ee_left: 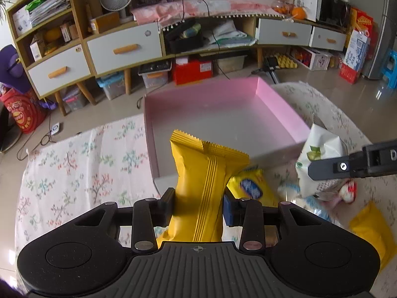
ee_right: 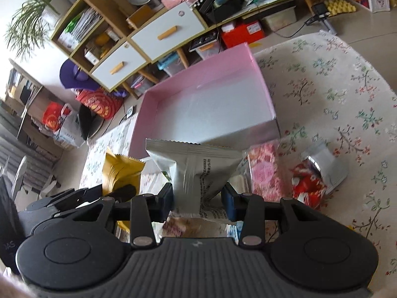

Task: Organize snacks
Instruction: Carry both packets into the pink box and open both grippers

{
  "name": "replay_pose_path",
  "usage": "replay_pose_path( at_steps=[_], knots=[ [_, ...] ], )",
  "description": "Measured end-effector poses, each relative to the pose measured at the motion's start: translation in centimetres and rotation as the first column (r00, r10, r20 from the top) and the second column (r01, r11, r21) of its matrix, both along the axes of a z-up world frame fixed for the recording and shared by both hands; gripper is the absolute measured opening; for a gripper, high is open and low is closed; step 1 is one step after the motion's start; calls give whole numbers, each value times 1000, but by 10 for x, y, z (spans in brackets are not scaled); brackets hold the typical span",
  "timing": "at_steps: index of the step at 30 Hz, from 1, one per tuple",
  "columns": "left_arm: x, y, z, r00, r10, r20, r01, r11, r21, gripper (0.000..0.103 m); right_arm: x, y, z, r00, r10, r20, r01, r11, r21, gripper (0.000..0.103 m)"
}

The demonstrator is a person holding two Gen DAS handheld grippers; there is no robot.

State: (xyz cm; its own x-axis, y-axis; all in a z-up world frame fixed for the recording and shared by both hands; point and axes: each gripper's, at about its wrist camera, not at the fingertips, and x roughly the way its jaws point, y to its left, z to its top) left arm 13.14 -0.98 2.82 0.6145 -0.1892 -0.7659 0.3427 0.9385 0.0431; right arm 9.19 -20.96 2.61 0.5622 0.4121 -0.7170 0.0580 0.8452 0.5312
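My left gripper (ee_left: 198, 204) is shut on a yellow snack packet (ee_left: 206, 173) and holds it upright just in front of the pink box (ee_left: 280, 106). My right gripper (ee_right: 198, 198) is shut on a white snack packet (ee_right: 198, 166), also held near the front of the pink box (ee_right: 263, 79), which looks empty. The right gripper (ee_left: 357, 164) with its white packet (ee_left: 320, 154) shows at the right of the left wrist view. The left gripper's yellow packet (ee_right: 121, 171) shows at the left of the right wrist view.
Loose snacks lie on the floral cloth (ee_left: 74, 164): a yellow-blue packet (ee_left: 250, 186), a yellow packet (ee_left: 372, 231), a pink packet (ee_right: 265, 168), a red-white packet (ee_right: 312, 176). A shelf unit with drawers (ee_left: 124, 49) stands beyond the box.
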Motion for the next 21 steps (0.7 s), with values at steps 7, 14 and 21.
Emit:
replay_pose_path(
  at_steps=[7, 14, 21],
  knots=[
    [28, -19, 10, 999, -18, 49, 18, 1000, -7, 36, 36, -6, 2, 998, -52, 40, 52, 999, 9, 38],
    [67, -43, -1, 997, -8, 77, 8, 1000, -7, 36, 66, -10, -16, 995, -83, 47, 83, 997, 1, 38],
    [89, -52, -22, 995, 21, 96, -21, 1000, 3, 35, 77, -10, -24, 994, -91, 57, 91, 996, 6, 38]
  ],
)
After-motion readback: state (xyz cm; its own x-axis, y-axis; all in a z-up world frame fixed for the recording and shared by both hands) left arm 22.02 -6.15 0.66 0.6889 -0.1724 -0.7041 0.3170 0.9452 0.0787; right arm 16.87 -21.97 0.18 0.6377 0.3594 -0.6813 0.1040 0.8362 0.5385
